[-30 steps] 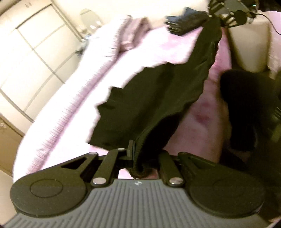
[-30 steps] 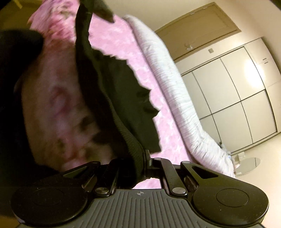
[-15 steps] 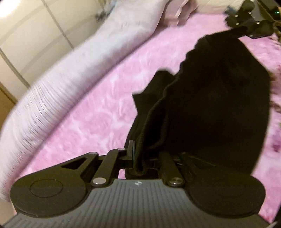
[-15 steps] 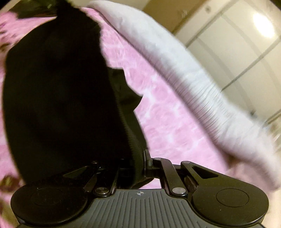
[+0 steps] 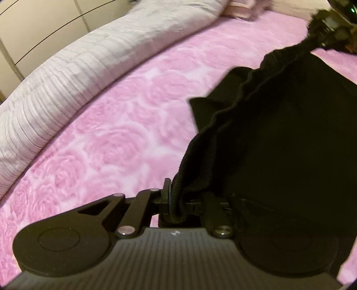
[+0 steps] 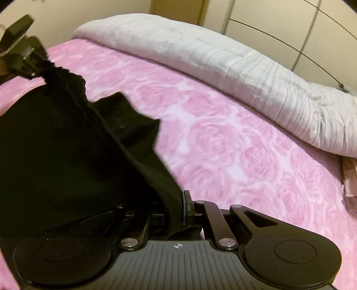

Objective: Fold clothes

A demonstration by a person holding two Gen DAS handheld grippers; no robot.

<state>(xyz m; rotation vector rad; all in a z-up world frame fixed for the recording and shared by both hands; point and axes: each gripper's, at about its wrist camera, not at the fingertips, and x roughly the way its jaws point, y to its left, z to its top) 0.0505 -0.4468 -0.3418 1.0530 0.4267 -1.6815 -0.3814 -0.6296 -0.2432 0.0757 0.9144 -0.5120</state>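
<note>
A bed [image 5: 125, 125] under a pink rose-patterned blanket fills both wrist views, with a long pale grey ribbed duvet roll [image 5: 73, 67] lying along its far side and cream wardrobe doors [image 6: 279, 20] behind that. Between roll and camera the blanket lies bare, giving wide flat room to lay cloth down. A black garment [image 5: 279, 138] hangs stretched between the two tools, its lower part draped over the blanket on the near side. The left tool [image 5: 176, 200] is pinched tight on the garment's ribbed hem, and the right tool [image 6: 178, 209] likewise clamps that ribbed edge at its other end. Holding the hem at two corners probably keeps the edge taut and straight for spreading the garment flat before folding.
</note>
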